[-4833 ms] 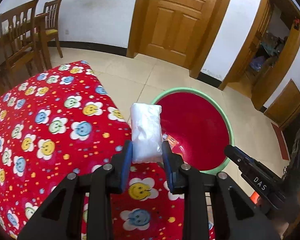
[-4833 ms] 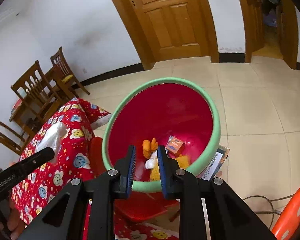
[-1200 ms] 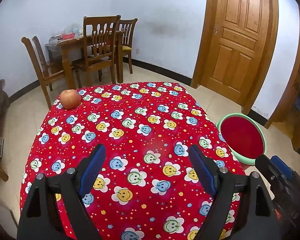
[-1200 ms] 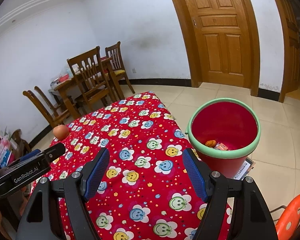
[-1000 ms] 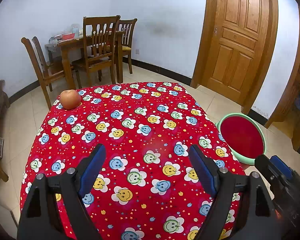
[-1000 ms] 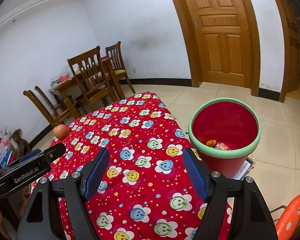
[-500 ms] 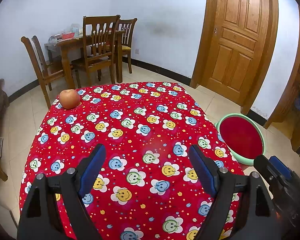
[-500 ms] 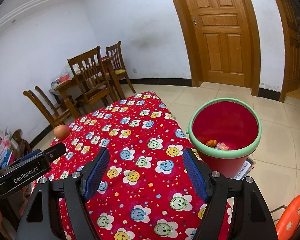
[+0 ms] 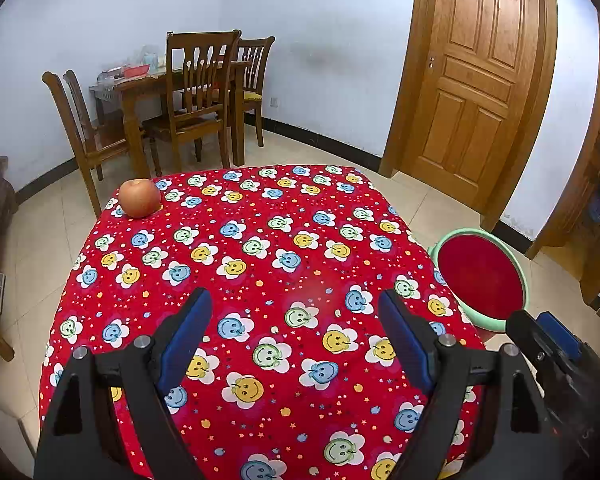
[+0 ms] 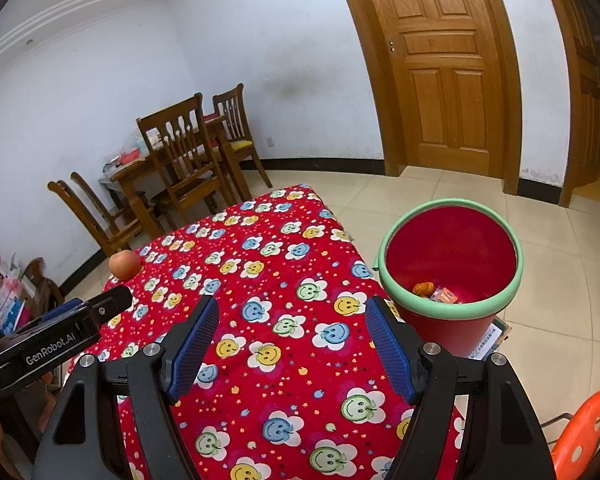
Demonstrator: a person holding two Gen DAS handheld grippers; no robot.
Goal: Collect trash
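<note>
Both fisheye views look forward and downward from above the near edge of the red smiley-flower tablecloth (image 9: 260, 248) (image 10: 284, 280). The left wrist view faces its far end squarely; the right wrist view sits further right, nearer the red green-rimmed plastic bucket (image 10: 452, 312) (image 9: 480, 280). The 2 views share both.

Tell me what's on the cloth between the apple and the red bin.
Nothing: between the apple and the bin, the flowered cloth lies bare, as the right wrist view shows.
</note>
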